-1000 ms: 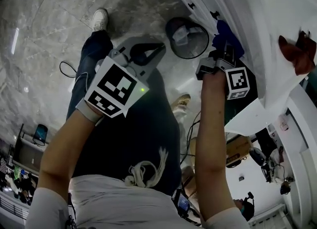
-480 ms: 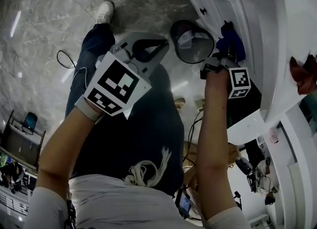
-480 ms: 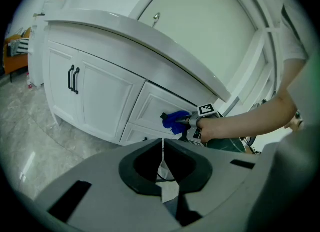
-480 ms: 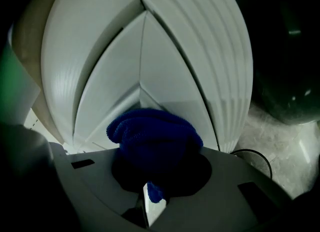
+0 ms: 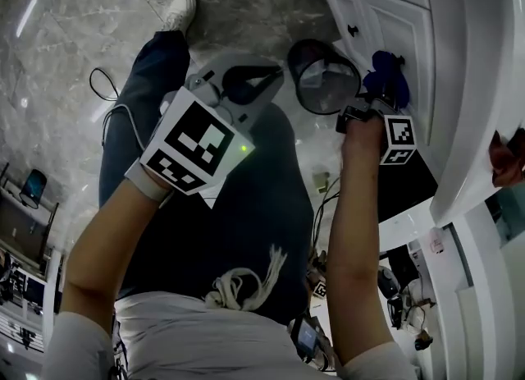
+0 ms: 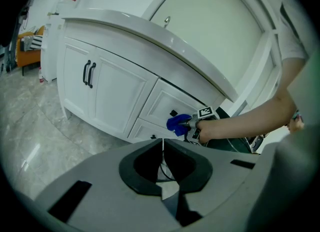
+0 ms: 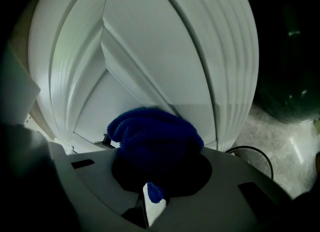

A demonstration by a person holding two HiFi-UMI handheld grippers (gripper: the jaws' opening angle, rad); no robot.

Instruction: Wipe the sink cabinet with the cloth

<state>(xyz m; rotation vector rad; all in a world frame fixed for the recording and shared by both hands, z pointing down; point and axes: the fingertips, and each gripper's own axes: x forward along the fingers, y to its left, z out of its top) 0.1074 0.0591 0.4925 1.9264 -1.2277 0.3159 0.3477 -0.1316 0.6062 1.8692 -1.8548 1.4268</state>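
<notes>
A blue cloth (image 5: 387,75) is bunched in my right gripper (image 5: 371,101), which is shut on it and holds it against a drawer front of the white sink cabinet (image 5: 385,21). In the right gripper view the cloth (image 7: 154,141) fills the jaws right in front of the cabinet's panelled front (image 7: 150,50), beside a small dark knob (image 7: 106,139). The left gripper view shows the cloth (image 6: 177,123) and right gripper (image 6: 187,124) at the cabinet (image 6: 115,85). My left gripper (image 5: 246,83) hangs over the person's legs, away from the cabinet, jaws shut and empty (image 6: 161,152).
A round black wire bin (image 5: 322,77) stands on the grey marble floor (image 5: 98,9) just left of the cabinet. Cables trail on the floor (image 5: 107,95). The white countertop edge (image 5: 472,83) overhangs the cabinet. A reddish cloth (image 5: 509,157) lies on the counter at right.
The right gripper with the blue cloth has slid along the cabinet front, ending closer to the bin. The head view has shifted; the left gripper stays put.
</notes>
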